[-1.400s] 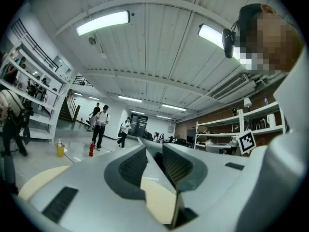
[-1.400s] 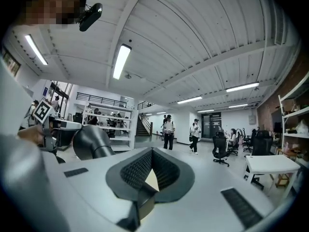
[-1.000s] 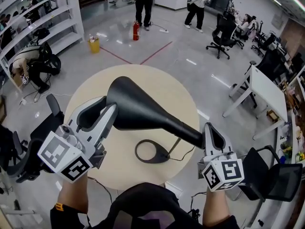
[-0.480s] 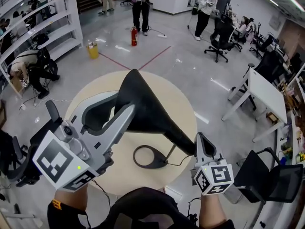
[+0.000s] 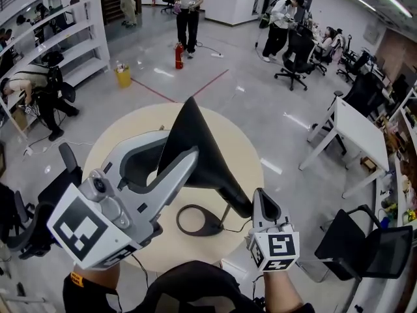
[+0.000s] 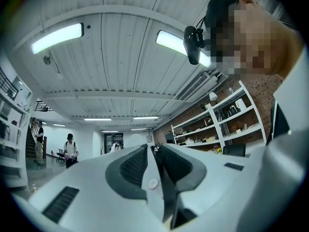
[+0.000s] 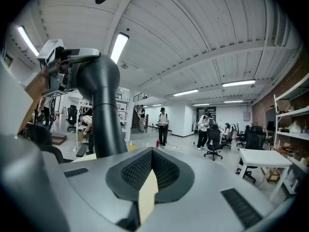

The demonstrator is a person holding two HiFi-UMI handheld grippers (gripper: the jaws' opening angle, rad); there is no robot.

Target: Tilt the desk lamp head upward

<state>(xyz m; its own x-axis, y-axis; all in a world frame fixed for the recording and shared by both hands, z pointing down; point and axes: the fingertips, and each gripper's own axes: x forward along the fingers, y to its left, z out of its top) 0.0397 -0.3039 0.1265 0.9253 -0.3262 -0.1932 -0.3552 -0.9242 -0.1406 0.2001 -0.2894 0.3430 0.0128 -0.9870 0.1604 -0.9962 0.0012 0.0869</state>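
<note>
A black desk lamp stands on the round beige table (image 5: 140,119). Its cone-shaped head (image 5: 203,158) is tilted steeply, with the narrow end low at the neck. My left gripper (image 5: 179,143) straddles the head's rim, and its jaws are closing with the thin dark shade wall between the pads (image 6: 153,151). My right gripper (image 5: 259,195) is shut, empty, right next to the lower end of the neck. In the right gripper view the lamp's black neck (image 7: 104,115) rises just left of the shut jaws (image 7: 152,153). The ring-shaped base (image 5: 218,219) lies flat below the head.
A cable (image 5: 242,225) runs off the base toward the right. Around the table are a white desk (image 5: 352,132), a black chair (image 5: 368,240), white shelves (image 5: 58,31), a yellow bucket (image 5: 122,77) and a fire extinguisher (image 5: 177,56). People (image 5: 187,5) stand far back.
The lamp head has swung from nearly level to steeply tilted, its wide end rising. My left gripper rose and came closer with it. The right gripper slid left and down along the neck.
</note>
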